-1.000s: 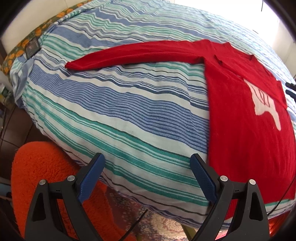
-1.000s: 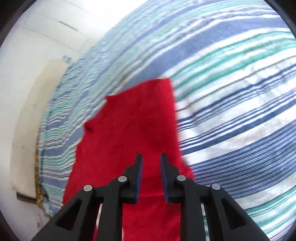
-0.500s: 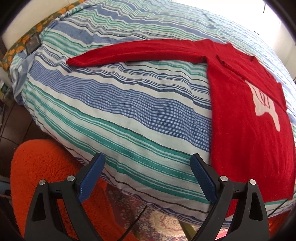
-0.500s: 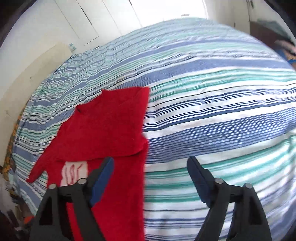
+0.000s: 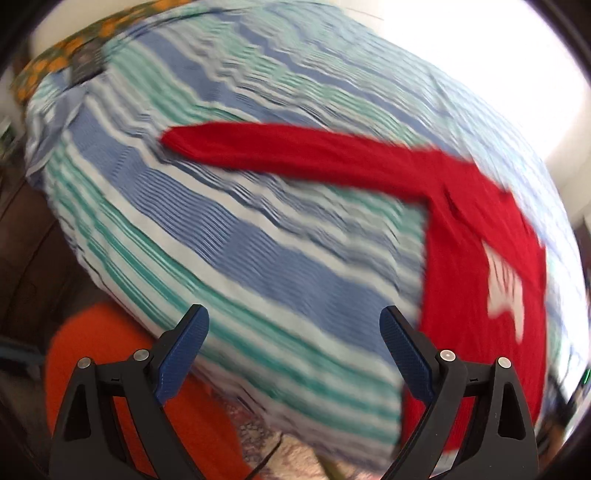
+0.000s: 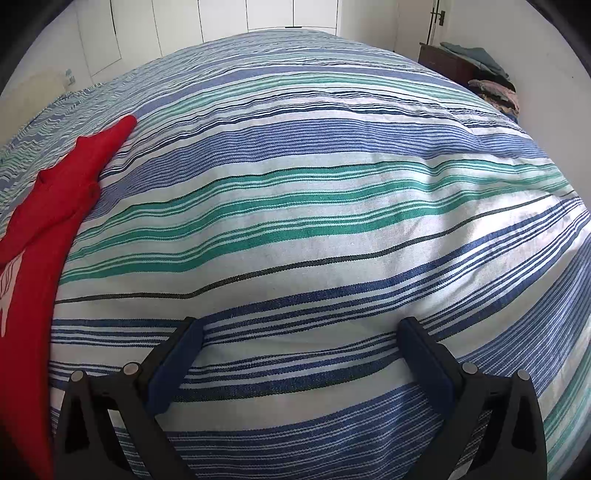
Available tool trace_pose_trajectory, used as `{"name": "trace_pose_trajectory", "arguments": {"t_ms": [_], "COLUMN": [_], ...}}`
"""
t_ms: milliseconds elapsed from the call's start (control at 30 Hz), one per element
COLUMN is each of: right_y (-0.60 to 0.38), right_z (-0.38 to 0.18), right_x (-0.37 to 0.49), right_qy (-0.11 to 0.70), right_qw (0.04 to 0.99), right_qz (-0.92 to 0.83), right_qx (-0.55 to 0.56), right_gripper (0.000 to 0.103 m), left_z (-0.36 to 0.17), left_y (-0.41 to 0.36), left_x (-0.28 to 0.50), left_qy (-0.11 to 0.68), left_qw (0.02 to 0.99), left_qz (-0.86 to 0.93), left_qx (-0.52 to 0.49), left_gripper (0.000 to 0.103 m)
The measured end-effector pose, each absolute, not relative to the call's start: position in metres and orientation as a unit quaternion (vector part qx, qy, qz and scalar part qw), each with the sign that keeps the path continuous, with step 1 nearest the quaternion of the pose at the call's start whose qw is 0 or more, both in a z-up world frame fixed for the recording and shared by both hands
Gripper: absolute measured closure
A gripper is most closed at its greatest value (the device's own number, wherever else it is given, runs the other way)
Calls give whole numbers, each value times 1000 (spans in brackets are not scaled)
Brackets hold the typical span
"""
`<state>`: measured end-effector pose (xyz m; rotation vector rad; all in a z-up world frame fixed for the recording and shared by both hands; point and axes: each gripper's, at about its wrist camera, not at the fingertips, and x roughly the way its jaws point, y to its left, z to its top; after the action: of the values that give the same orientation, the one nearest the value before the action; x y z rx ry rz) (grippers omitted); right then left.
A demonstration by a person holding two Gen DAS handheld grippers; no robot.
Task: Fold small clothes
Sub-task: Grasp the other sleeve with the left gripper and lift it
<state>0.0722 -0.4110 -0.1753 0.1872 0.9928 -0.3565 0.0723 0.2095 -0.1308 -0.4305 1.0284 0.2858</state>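
A red long-sleeved top [image 5: 476, 266] with a white print lies flat on the striped bedcover [image 5: 258, 236]. One sleeve [image 5: 295, 151] stretches out to the left; the other side is folded over the body, seen at the left edge of the right wrist view [image 6: 40, 229]. My left gripper [image 5: 293, 332] is open above the bed's near edge, left of the top's body, nothing between its fingers. My right gripper [image 6: 301, 341] hangs over bare bedcover [image 6: 314, 206] to the right of the top, its jaws opening wide and empty.
An orange fuzzy seat [image 5: 110, 354] and a patterned rug [image 5: 266, 439] lie below the bed's near edge. A patterned pillow [image 5: 55, 62] sits at the far left corner. Piled clothes on a dark cabinet [image 6: 480, 70] stand beyond the bed; white cupboard doors [image 6: 229, 18] line the far wall.
My right gripper let go of the folded red cloth, opened wide and swung right over bare bedcover. The left gripper shifted and rolled; the top now sits further right and lower in its blurred view.
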Motion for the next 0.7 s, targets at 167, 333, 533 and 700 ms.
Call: {"name": "trace_pose_trajectory", "arguments": {"t_ms": [167, 333, 533, 700], "right_y": [-398, -395, -395, -395], "right_z": [-186, -185, -185, -184], "right_x": [84, 78, 77, 77], "right_qy": [463, 461, 462, 460], "right_qw": [865, 866, 866, 867], "right_qz": [-172, -174, -176, -178], "right_qx": [86, 82, 78, 75], "right_gripper": [0, 0, 0, 0], "left_z": [-154, -198, -203, -175], "left_y": [317, 376, 386, 370], "left_x": [116, 154, 176, 188], "left_qy": [451, 467, 458, 462], "left_qw": [797, 744, 744, 773], "left_qz": [168, 206, 220, 243], "left_qx": [-365, -431, -434, -360], "left_gripper": [13, 37, 99, 101]}}
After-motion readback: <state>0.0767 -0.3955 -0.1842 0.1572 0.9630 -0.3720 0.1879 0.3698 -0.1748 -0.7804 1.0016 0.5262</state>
